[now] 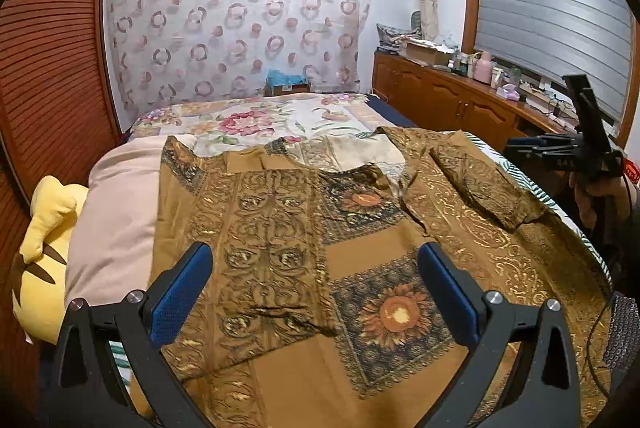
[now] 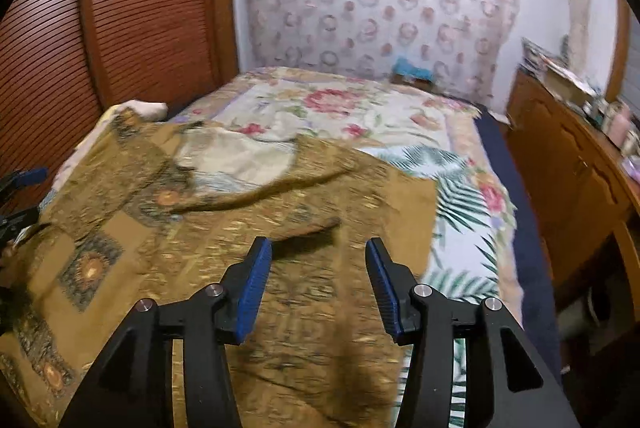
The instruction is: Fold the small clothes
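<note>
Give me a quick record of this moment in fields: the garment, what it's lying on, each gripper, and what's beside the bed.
garment: brown patterned shirt spread flat, one sleeve folded inward
surface: floral bedspread
left gripper: open, above the shirt, nothing between the pads
right gripper: open, above the shirt, holding nothing
beside shirt: pink pillow, yellow plush toy
beside bed: wooden cabinet, louvred wardrobe door

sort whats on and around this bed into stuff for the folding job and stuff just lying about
For the job:
brown patterned shirt
left tool
right tool

Lying about:
yellow plush toy
pink pillow
floral bedspread
clutter on the wooden cabinet
</note>
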### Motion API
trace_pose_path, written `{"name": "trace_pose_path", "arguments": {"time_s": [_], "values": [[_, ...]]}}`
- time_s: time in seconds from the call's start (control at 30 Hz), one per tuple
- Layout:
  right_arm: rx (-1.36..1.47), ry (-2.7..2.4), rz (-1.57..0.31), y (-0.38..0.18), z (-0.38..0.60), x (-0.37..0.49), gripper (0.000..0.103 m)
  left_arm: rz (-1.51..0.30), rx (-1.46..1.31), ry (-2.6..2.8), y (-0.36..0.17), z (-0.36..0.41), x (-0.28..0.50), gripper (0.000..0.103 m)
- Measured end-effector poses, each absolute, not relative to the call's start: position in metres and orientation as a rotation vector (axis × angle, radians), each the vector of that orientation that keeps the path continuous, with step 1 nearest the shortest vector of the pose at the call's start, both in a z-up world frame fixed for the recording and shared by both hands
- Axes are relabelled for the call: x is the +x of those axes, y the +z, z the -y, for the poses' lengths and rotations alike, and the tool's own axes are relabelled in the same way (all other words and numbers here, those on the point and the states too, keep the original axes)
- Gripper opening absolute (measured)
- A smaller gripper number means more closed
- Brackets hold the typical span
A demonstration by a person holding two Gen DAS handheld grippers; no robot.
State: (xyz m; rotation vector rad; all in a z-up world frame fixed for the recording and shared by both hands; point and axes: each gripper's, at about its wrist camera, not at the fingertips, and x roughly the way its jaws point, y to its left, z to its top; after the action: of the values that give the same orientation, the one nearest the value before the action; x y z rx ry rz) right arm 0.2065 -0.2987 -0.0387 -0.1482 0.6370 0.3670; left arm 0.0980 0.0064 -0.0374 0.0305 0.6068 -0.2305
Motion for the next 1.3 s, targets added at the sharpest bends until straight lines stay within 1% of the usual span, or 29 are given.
{"name": "trace_pose_path", "arguments": {"time_s": [0.13, 0.37, 0.47, 0.57, 0.63, 0.77, 0.8, 0.87, 0.9, 0.97, 1.03, 1.3], "values": [[-0.187, 0.338, -0.705, -0.052, 0.297, 0.232, 0.051, -0.608, 0.043, -0.204, -0.036, -0.015, 0.106, 0.103], [-0.25, 0.321, -0.788, -0.062, 0.255, 0.282, 0.051, -0.615, 0.058, -0.162, -0.037, -0.033, 0.12, 0.103], [-0.23, 0.384, -0.786, -0.055, 0.235, 0.291, 0.051, -0.624, 0.061, -0.139, -0.04, -0.042, 0.127, 0.103], [-0.193, 0.449, -0.74, -0.042, 0.225, 0.287, 0.051, -0.632, 0.052, -0.126, -0.042, -0.05, 0.133, 0.103], [-0.211, 0.434, -0.721, -0.038, 0.224, 0.284, 0.051, -0.645, 0.037, -0.121, -0.044, -0.058, 0.139, 0.103], [-0.251, 0.367, -0.749, -0.043, 0.24, 0.282, 0.051, -0.658, 0.047, -0.104, -0.049, -0.067, 0.151, 0.103], [-0.254, 0.337, -0.762, -0.046, 0.248, 0.284, 0.051, -0.661, 0.049, -0.101, -0.05, -0.07, 0.155, 0.1], [-0.237, 0.292, -0.773, -0.049, 0.259, 0.285, 0.051, -0.673, 0.05, -0.104, -0.051, -0.075, 0.162, 0.088], [-0.221, 0.282, -0.778, -0.05, 0.266, 0.287, 0.051, -0.679, 0.053, -0.102, -0.052, -0.078, 0.167, 0.084], [-0.195, 0.261, -0.785, -0.052, 0.276, 0.292, 0.051, -0.689, 0.055, -0.099, -0.052, -0.082, 0.176, 0.074], [-0.168, 0.252, -0.797, -0.053, 0.284, 0.296, 0.051, -0.701, 0.037, -0.112, -0.052, -0.088, 0.184, 0.065], [-0.117, 0.247, -0.846, -0.061, 0.284, 0.315, 0.051, -0.747, 0.067, -0.048, -0.055, -0.102, 0.219, 0.064]]}}
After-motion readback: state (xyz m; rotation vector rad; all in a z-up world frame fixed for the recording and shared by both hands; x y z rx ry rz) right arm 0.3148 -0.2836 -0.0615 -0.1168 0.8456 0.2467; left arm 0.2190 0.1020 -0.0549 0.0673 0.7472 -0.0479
